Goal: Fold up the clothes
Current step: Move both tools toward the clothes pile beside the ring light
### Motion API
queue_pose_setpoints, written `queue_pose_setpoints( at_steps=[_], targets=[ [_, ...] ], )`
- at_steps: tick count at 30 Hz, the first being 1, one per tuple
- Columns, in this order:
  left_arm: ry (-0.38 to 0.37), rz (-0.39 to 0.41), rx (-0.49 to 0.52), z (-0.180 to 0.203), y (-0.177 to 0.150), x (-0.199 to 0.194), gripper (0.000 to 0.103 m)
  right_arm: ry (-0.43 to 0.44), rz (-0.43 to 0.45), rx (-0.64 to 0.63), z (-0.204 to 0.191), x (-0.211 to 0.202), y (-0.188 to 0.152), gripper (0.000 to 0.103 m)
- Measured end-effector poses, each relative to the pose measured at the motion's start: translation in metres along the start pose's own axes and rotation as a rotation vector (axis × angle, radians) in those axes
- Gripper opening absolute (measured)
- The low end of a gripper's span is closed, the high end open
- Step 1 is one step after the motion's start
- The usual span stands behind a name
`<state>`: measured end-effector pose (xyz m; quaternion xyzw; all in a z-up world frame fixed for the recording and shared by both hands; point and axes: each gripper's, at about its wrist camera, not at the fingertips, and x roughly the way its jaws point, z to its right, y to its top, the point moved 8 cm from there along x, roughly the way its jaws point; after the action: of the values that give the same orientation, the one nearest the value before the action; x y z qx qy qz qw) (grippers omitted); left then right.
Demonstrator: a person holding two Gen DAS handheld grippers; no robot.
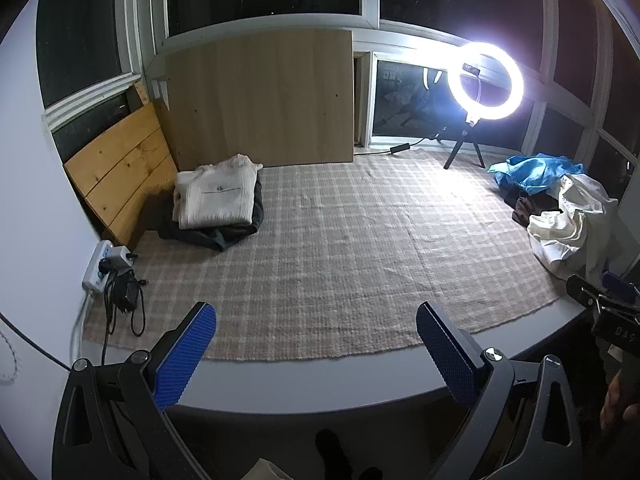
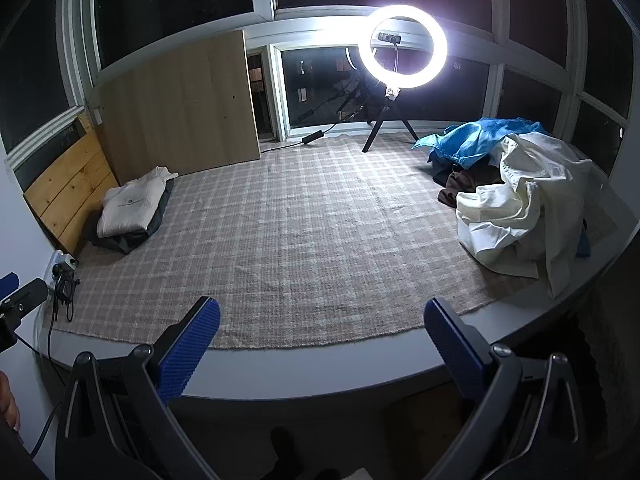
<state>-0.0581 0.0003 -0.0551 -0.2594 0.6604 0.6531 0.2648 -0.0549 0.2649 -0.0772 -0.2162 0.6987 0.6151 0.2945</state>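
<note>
Both my left gripper [image 1: 316, 320] and right gripper [image 2: 322, 316] gape wide, empty. Folded cream knit sweater [image 1: 216, 196] sits mid-left; I'd pinch the crumpled white cotton garment [image 2: 520, 208] at right by a seam.

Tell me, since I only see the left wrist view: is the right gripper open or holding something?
Observer: The right gripper is open, with nothing between its fingers.
Operator: My view clips the unfolded pile. Where does it end?
Observer: The white garment has its near corner lying past the edge of the checked mat, on the grey table.
</note>
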Motion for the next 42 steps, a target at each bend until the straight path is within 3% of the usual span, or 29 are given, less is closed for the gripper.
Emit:
queue_pose_setpoints(
  at_steps=[24, 42],
  targets=[
    [-0.018, -0.009, 0.052, 0.006, 0.016, 0.031, 0.101, -0.018, -0.014, 0.02, 0.001, 0.026, 0.014, 0.103],
    [-0.092, -0.011, 0.122, 0.04, 0.063, 0.071, 0.101, -0.078, -0.024, 0.071, 0.02, 0.053, 0.049, 0.103]
  ],
)
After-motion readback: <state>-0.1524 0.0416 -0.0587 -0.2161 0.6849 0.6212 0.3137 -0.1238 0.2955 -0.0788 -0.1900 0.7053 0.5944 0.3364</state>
